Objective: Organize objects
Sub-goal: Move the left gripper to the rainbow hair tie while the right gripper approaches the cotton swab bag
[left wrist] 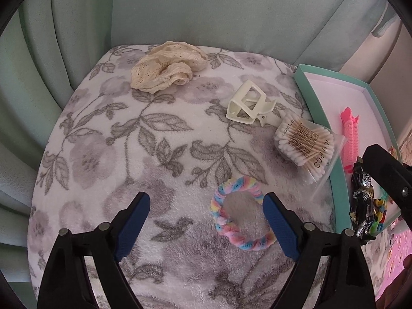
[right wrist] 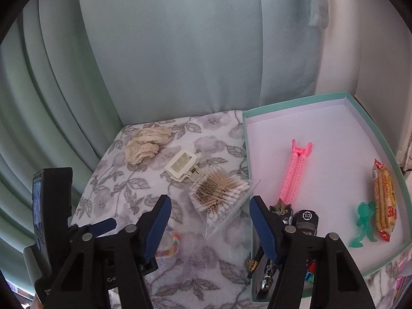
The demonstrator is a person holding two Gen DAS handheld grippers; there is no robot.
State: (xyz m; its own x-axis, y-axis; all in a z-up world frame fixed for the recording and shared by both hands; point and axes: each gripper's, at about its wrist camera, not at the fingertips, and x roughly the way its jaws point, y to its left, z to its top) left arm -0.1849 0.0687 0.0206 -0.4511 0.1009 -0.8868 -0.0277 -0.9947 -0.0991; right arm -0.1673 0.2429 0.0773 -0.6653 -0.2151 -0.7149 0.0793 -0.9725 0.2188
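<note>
On the floral blanket [left wrist: 103, 128] lie a cream lace scrunchie [left wrist: 167, 65] [right wrist: 146, 145], a cream claw clip [left wrist: 248, 105] [right wrist: 181, 164], a bag of cotton swabs [left wrist: 307, 144] [right wrist: 221, 198] and a pastel rainbow scrunchie [left wrist: 238, 221] [right wrist: 168, 244]. My left gripper [left wrist: 206, 219] is open just above the blanket, its right finger beside the rainbow scrunchie. My right gripper [right wrist: 209, 221] is open, hovering near the swab bag, at the edge of the teal box [right wrist: 386, 139] [left wrist: 316, 95].
The box holds a pink hair clip [right wrist: 296, 172] [left wrist: 350, 134], a dark shiny toy [right wrist: 291, 213] [left wrist: 360, 200], a green figurine [right wrist: 365, 224] and a wrapped snack [right wrist: 385, 200]. Pale green curtains [right wrist: 154, 51] hang behind and to the left.
</note>
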